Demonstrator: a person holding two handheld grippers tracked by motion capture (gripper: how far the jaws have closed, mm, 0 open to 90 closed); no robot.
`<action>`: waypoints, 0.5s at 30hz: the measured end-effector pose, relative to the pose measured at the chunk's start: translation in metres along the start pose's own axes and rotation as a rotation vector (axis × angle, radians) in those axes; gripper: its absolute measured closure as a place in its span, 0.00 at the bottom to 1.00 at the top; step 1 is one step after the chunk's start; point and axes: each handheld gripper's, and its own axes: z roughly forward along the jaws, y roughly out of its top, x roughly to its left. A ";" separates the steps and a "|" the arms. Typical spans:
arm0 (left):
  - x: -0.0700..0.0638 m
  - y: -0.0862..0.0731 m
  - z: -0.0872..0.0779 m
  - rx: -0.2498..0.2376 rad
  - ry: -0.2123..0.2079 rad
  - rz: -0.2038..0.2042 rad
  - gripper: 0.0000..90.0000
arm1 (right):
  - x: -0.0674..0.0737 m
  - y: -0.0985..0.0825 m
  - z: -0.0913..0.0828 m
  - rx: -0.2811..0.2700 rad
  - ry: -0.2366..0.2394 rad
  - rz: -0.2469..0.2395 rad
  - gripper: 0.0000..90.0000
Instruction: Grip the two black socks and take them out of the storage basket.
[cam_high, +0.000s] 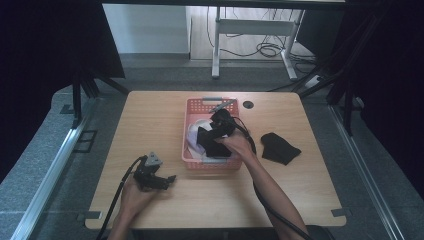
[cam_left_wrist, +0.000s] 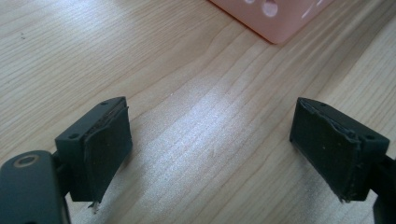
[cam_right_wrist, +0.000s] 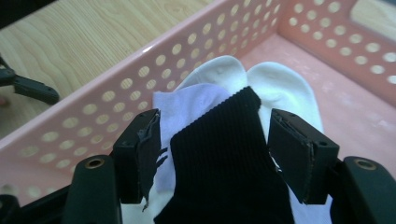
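A pink perforated basket (cam_high: 186, 131) stands in the middle of the wooden table. Inside lie white socks (cam_right_wrist: 280, 84) and a pale lilac one (cam_right_wrist: 187, 105), with a black ribbed sock (cam_right_wrist: 224, 140) on top of them. My right gripper (cam_right_wrist: 212, 149) reaches into the basket, one jaw on each side of that black sock with a small gap at each pad. Seen from above, the right gripper (cam_high: 209, 136) sits over the basket's near half. My left gripper (cam_high: 169, 180) rests low over the table, left of the basket, its jaws wide apart over bare wood (cam_left_wrist: 210, 144).
A second black sock (cam_high: 280, 148) lies on the table to the right of the basket. A dark cable hole (cam_high: 248, 104) sits near the far edge. A corner of the basket (cam_left_wrist: 275, 18) lies ahead of the left gripper. Cables trail off the near edge.
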 end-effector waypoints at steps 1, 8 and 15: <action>0.000 0.000 0.000 0.000 0.000 0.000 0.14 | 0.001 0.000 0.005 0.014 -0.005 0.000 0.38; 0.000 0.000 0.000 0.002 0.000 0.000 0.14 | 0.004 0.003 0.029 0.064 -0.014 -0.020 0.38; 0.000 0.000 0.000 0.002 0.000 0.000 0.14 | 0.006 0.005 0.047 0.127 -0.048 -0.043 0.38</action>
